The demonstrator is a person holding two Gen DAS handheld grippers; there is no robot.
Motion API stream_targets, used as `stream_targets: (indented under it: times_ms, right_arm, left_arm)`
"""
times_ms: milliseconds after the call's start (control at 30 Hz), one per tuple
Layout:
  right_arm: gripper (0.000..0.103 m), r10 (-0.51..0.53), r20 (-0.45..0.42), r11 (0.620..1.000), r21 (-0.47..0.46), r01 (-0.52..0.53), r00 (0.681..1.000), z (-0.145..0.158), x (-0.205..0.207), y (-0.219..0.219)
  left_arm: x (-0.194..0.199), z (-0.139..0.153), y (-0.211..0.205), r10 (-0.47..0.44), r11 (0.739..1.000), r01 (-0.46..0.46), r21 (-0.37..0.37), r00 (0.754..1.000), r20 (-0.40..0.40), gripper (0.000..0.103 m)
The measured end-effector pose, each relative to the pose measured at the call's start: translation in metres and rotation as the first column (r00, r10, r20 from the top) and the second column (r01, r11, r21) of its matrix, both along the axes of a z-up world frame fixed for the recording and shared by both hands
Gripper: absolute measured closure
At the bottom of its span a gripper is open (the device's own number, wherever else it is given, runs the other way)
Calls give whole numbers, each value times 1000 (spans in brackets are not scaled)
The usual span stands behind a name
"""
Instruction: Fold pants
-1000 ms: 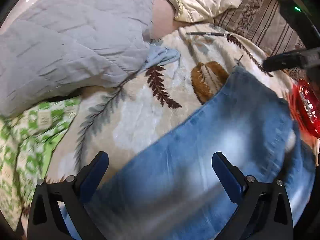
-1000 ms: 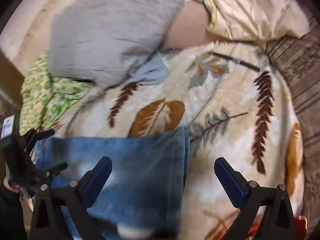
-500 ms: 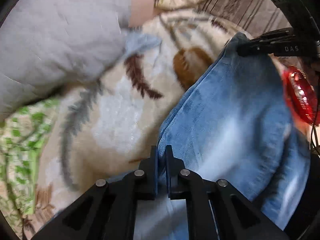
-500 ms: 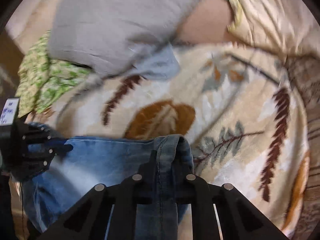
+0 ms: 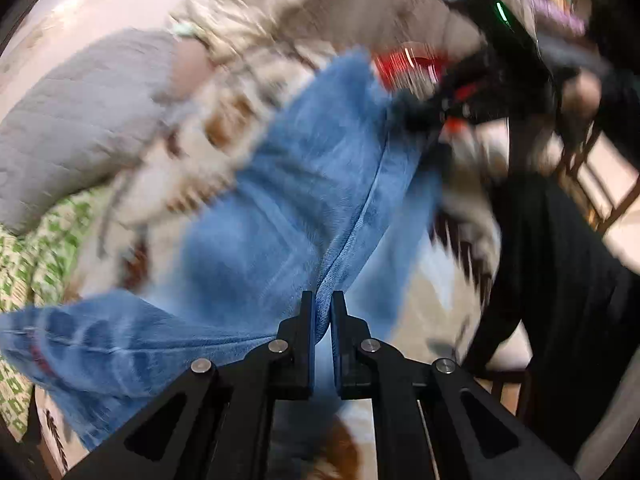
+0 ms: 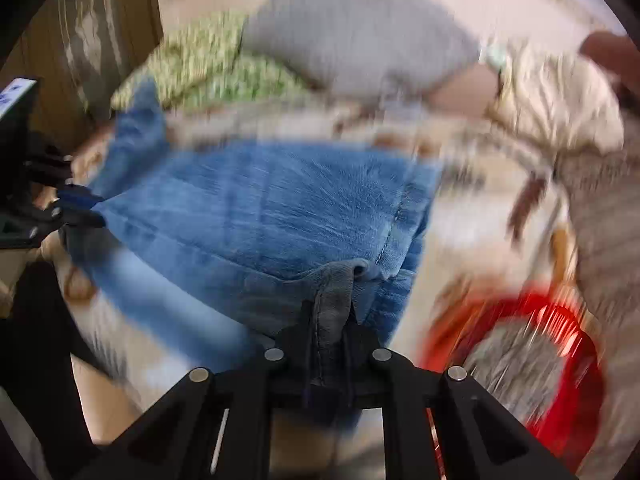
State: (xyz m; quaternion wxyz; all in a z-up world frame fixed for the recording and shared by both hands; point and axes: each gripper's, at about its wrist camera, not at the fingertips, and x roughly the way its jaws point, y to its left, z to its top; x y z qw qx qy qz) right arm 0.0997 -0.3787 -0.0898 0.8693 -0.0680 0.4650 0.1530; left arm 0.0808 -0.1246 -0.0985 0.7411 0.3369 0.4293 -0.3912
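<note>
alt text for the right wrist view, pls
The right gripper is shut on a bunched edge of blue jeans, which stretch left to the left gripper pinching the far edge. Behind, motion-blurred: a leaf-print blanket, a grey pillow, green patterned fabric; a red dish sits lower right.

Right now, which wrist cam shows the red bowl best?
Right wrist: the red bowl fills its lower right, rim and inside visible though blurred. Left wrist catches only a smeared red streak beyond the jeans.
</note>
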Motion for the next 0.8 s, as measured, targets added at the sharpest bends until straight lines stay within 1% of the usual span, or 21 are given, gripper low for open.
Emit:
stream_targets:
  times_ms: [67, 100, 133, 167, 200, 233, 267, 300, 367, 400, 467, 500, 533, 567, 600, 667, 700, 733, 767, 800]
  right_arm:
    - [83, -29, -84, 1000, -3, 29, 996, -23, -7, -1]
    - [71, -52, -111, 999, -17, 50, 992, -30, -9, -2]
    - [61, -73, -119, 997, -28, 70, 990, -32, -13, -4]
    - [32, -91, -108, 996, -35, 88, 990, -29, -19, -6]
    - [22, -104, -88, 994, -37, 101, 991, -23, -28, -9]
    - [22, -113, -47, 993, -33, 111, 993, -13, -39, -12]
    - [22, -110, -26, 994, -28, 110, 994, -5, -46, -15]
    - [22, -113, -7, 993, -26, 113, 994, 6, -55, -18]
    - [22, -134, 40, 991, -14, 134, 990, 22, -66, -22]
    - [22, -136, 58, 991, 9, 136, 989, 31, -71, -23]
    - [22, -135, 86, 990, 54, 131, 987, 44, -76, -17]
    - [22, -112, 101, 992, 75, 105, 989, 51, -78, -8]
    - [22, -81, 119, 994, 86, 71, 990, 56, -78, 4]
    - [22, -44, 144, 996, 86, 32, 989, 61, -79, 21]
    - [22, 1, 168, 996, 83, -15, 986, 62, -78, 40]
    - [22, 94, 205, 992, 69, -110, 974, 66, -71, 82]
    - [22, 143, 224, 986, 52, -159, 964, 65, -65, 110]
    - [22, 188, 228, 978, 44, -203, 955, 62, -62, 126]
    - [22, 231, 239, 970, 23, -243, 943, 58, -53, 154]
    - [22, 248, 246, 966, 10, -258, 937, 52, -48, 172]
  left_arm:
    - [-1, -29, -5, 33, 998, -32, 54, 999, -18, 91]
    - [2, -43, -6, 75, 994, -73, 79, 997, -30, 85]
    - [3, -41, -4, 102, 993, -100, 57, 994, -31, 80]
    - [4, -35, -1, 127, 992, -126, 28, 991, -47, 69]
    - [4, -21, 6, 157, 987, -159, -18, 984, -82, 31]
    - [3, -9, 12, 171, 982, -176, -63, 983, -73, 8]
    - [-1, 9, 21, 182, 974, -185, -132, 983, -36, 7]
    - [-4, 25, 31, 184, 967, -182, -180, 983, -5, 7]
    - [-1, 43, 48, 222, 955, -213, -207, 975, 22, 7]
    - [2, 51, 60, 263, 942, -251, -221, 964, 26, 7]
    - [8, 67, 90, 352, 902, -340, -267, 936, -5, 7]
    - [11, 74, 108, 392, 877, -383, -291, 919, -29, 7]
    - [15, 81, 130, 441, 845, -431, -318, 896, -42, 7]
    - [13, 86, 148, 480, 818, -466, -337, 876, -45, 7]
    - [15, 90, 172, 524, 788, -505, -353, 850, -48, 7]
    - [25, 99, 219, 624, 713, -594, -373, 780, -52, 7]
    - [31, 99, 237, 658, 683, -627, -375, 751, -56, 7]
    - [35, 100, 253, 687, 655, -655, -376, 724, -63, 7]
    - [42, 98, 274, 715, 622, -684, -381, 694, -78, 7]
    - [47, 98, 282, 723, 610, -694, -383, 685, -88, 7]
